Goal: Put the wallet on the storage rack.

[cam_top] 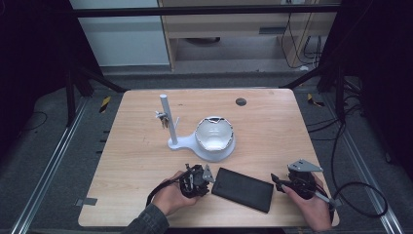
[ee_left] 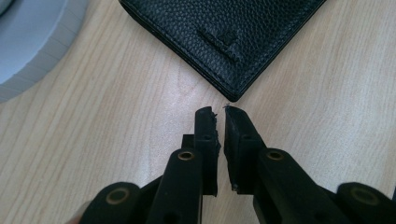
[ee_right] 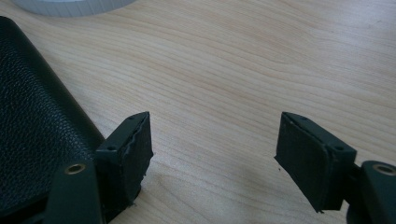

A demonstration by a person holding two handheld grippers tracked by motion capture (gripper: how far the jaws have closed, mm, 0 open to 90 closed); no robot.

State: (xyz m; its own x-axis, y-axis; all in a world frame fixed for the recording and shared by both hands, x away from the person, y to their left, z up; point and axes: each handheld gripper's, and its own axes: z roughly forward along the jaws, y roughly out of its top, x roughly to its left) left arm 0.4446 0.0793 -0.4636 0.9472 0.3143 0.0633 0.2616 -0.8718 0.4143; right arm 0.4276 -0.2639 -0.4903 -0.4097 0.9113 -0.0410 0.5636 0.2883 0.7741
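Black leather wallet: lies flat and closed on the wooden counter, near its front edge, between the two grippers. Left gripper, at the wallet's 9 o'clock: jaws nearly together with a thin gap, nothing between them, tips just short of a wallet corner. Right gripper, at the wallet's 3 o'clock: jaws spread wide, empty, one jaw just beside the wallet's edge. At the wallet's 11 o'clock: white stand with an upright post carrying keys, and a white bowl on its base. Risks, as judged: a flat wallet offers little edge, so a jaw is likely to push it along the counter rather than get under it; a grip on the top cover alone could let it flop open; a wide swing toward 11 o'clock could knock the stand.
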